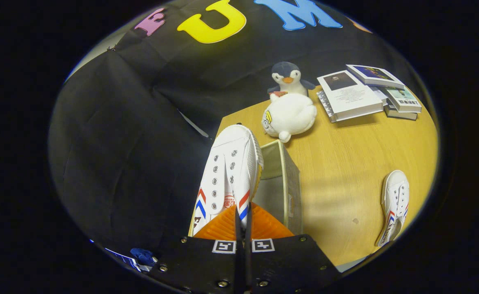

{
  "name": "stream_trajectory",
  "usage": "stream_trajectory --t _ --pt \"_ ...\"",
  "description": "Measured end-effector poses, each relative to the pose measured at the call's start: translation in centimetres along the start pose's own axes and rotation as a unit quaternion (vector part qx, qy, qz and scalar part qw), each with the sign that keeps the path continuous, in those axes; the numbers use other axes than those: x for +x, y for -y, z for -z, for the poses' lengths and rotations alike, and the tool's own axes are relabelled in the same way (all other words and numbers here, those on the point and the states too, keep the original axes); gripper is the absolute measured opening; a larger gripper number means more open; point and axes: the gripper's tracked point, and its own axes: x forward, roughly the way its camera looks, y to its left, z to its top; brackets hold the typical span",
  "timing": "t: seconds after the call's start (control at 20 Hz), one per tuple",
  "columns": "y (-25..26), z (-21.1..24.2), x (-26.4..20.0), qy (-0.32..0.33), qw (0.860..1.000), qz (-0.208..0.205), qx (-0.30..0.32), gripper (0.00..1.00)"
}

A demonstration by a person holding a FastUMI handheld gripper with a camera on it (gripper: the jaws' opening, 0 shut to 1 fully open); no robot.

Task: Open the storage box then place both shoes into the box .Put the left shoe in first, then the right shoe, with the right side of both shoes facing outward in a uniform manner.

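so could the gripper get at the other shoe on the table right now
Probably not as things stand: the gripper is shut on a shoe held over the box, so its fingers are taken. The other shoe lies on bare table to the right with nothing around it, so the way looks free afterwards.

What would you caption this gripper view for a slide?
Gripper shut on white shoe above open storage box; second shoe waits.

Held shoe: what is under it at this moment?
Under the held shoe, gripped by the tongs, part of the open storage box shows: its rim and inner wall. The shoe hides most of the box's interior.
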Motion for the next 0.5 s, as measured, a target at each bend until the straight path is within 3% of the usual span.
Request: stream_trajectory --t 0.5 --pt "-2.6 3.3 4.5 -0.039 0.999 0.006 -0.023 0.0"
